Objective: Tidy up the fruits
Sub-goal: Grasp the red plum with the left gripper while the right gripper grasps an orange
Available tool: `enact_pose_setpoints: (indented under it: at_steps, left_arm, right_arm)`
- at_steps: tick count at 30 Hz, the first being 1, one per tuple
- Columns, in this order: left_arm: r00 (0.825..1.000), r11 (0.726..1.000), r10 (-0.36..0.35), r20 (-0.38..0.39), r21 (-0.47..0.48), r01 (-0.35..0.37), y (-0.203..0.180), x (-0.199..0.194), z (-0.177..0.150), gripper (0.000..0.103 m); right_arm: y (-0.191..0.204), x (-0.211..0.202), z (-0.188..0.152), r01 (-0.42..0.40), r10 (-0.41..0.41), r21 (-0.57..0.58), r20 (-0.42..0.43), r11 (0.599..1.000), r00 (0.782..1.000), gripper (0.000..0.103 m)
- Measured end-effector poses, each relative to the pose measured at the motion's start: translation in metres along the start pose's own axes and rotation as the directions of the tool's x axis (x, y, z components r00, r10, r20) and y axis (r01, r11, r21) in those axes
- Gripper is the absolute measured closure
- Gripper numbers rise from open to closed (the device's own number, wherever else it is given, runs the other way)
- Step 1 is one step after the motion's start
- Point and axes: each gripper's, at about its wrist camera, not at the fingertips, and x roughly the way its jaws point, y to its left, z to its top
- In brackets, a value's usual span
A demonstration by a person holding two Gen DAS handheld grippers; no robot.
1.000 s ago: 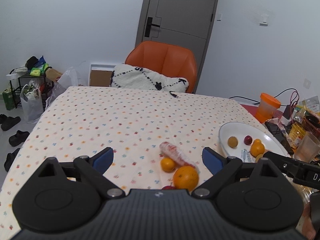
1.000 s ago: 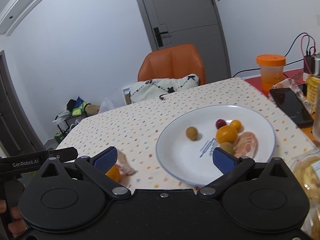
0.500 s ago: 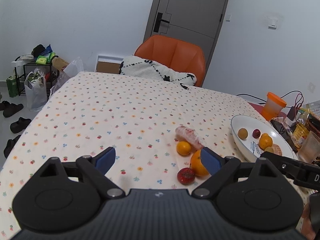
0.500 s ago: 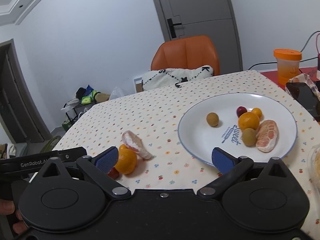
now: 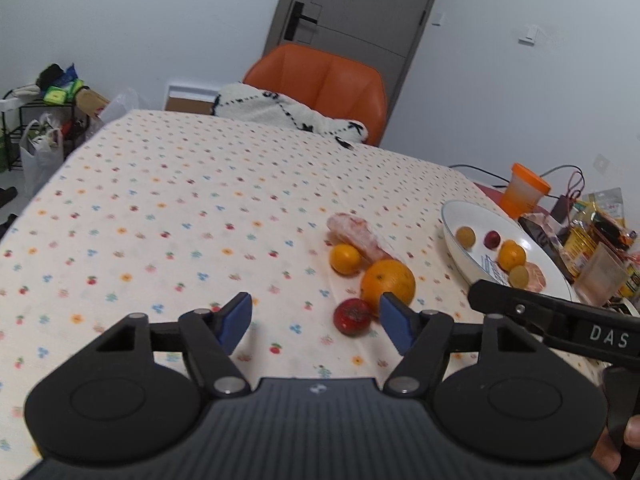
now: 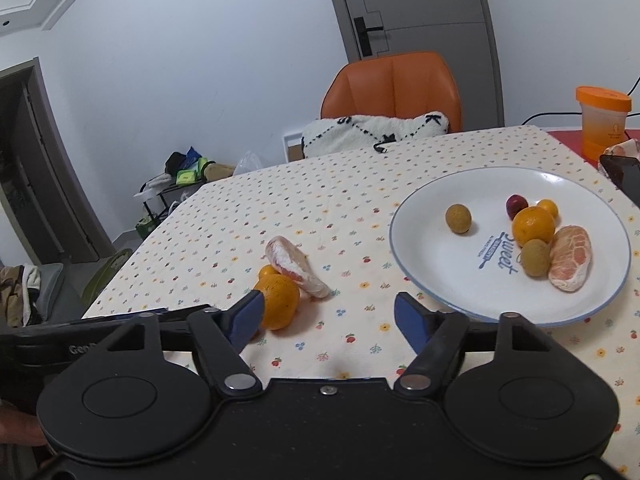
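Claws (image 5: 316,322) (image 6: 328,316) wide apart, hovering over tablecloth (image 5: 160,220).

The far and left stretch of the surface (image 5: 168,208) lies bare, easy passage. Near the right, a huddle blocks the way: large orange (image 5: 388,282), small orange (image 5: 345,258), peeled segment (image 5: 360,236), red fruit (image 5: 352,317). A clear strip separates them from the plate (image 6: 460,280).
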Motion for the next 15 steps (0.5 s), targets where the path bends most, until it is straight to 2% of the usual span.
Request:
enact_pose_setpoints:
  at_steps: [2, 7, 12, 15]
  left_arm:
    - [1.0, 1.0, -0.019, -0.013, 0.006, 0.019, -0.002, 0.004, -0.003, 0.035]
    - [0.997, 0.998, -0.054, -0.052, 0.03, 0.056, -0.008, 0.016, -0.005, 0.045]
    - [0.996, 0.997, -0.064, -0.055, 0.047, 0.067, -0.009, 0.024, -0.003, 0.051]
    - [0.994, 0.994, -0.092, -0.05, 0.045, 0.095, -0.008, 0.026, -0.002, 0.058]
  right_arm:
    - [0.001, 0.002, 0.0, -0.015, 0.015, -0.006, -0.015, 1.0, 1.0, 0.046]
    - [0.002, 0.007, 0.002, -0.026, 0.026, -0.002, -0.032, 1.0, 0.999, 0.055]
    - [0.005, 0.01, 0.005, -0.028, 0.028, -0.007, -0.035, 1.0, 0.999, 0.055]
    - [0.007, 0.013, 0.006, -0.026, 0.025, -0.012, -0.042, 1.0, 0.999, 0.055]
